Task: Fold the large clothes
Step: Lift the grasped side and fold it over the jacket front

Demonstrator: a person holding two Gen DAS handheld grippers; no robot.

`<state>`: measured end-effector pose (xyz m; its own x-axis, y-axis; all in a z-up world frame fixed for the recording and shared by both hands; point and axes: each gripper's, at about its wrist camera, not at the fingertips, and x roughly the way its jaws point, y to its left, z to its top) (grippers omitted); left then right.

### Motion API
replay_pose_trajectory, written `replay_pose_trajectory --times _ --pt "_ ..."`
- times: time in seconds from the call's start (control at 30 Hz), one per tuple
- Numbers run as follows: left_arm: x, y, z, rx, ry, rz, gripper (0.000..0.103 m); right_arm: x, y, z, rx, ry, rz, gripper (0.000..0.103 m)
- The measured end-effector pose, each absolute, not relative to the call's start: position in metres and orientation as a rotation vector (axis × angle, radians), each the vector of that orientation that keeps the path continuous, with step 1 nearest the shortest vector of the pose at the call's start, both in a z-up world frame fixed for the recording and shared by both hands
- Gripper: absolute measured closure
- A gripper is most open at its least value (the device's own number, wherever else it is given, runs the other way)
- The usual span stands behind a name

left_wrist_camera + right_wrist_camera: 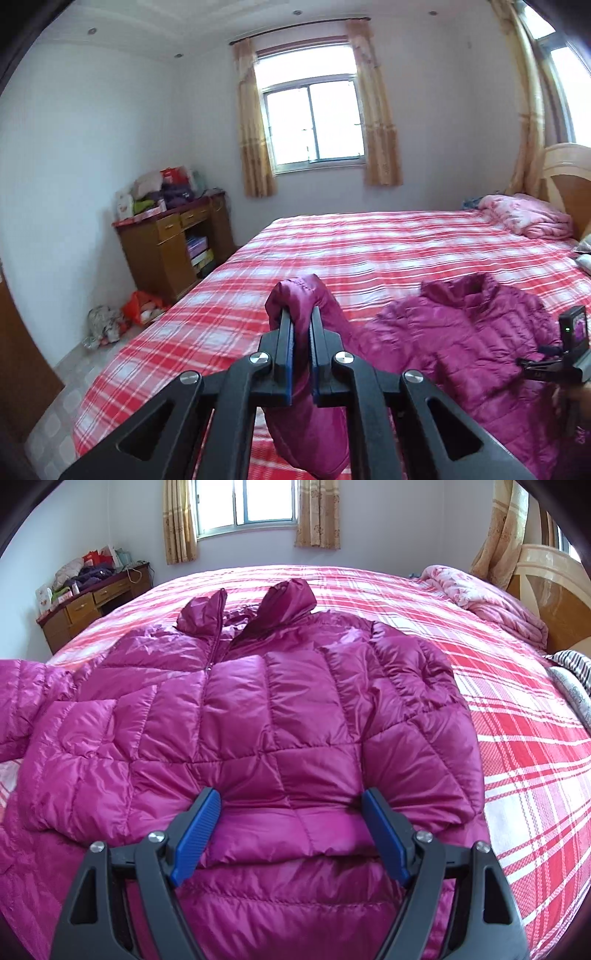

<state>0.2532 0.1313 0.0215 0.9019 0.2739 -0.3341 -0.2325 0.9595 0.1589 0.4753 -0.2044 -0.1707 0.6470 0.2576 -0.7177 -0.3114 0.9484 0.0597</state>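
- Red-plaid bed (524,738) carried a magenta puffer jacket (258,709), spread flat.
- Left gripper (300,325) pinched the jacket's sleeve (306,369), lifted.
- Right gripper (291,812) hovered spread wide over the hem.

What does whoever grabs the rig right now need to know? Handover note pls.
Left claw: shut on the jacket's sleeve, holding it lifted off the bed.
Right claw: open, empty, low over the jacket's lower front.
Jacket: magenta puffer, front up, zipped, collar toward the window, body spread flat on the plaid bed.
Done: jacket laid out; the other sleeve appears folded in along the body.
Left: probably lay the held sleeve across the chest, then fold the body up from the hem.
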Motion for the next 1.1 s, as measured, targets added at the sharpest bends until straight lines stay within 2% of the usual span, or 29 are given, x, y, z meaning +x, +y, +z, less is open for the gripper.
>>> replay_pose_trajectory --times 0.17,0.33,0.6,0.8,1.1 --pt "0.267 0.074 0.03 0.234 0.34 0.166 0.097 0.464 -0.235 -0.146 0.05 0.743 0.306 0.022" --pt "0.283 0.029 0.025 0.319 0.355 0.086 0.097 0.456 -0.248 -0.132 0.044 0.682 0.29 0.022" --pt "0.318 -0.035 0.025 0.389 0.374 -0.01 0.097 0.459 -0.26 -0.168 0.06 0.748 0.261 0.022" --pt "0.34 -0.072 0.021 0.439 0.394 -0.076 0.097 0.459 -0.263 -0.172 0.075 0.757 0.274 0.022" --pt "0.375 -0.124 -0.026 0.458 0.461 -0.155 0.097 0.451 -0.262 -0.176 0.072 0.746 0.279 0.019"
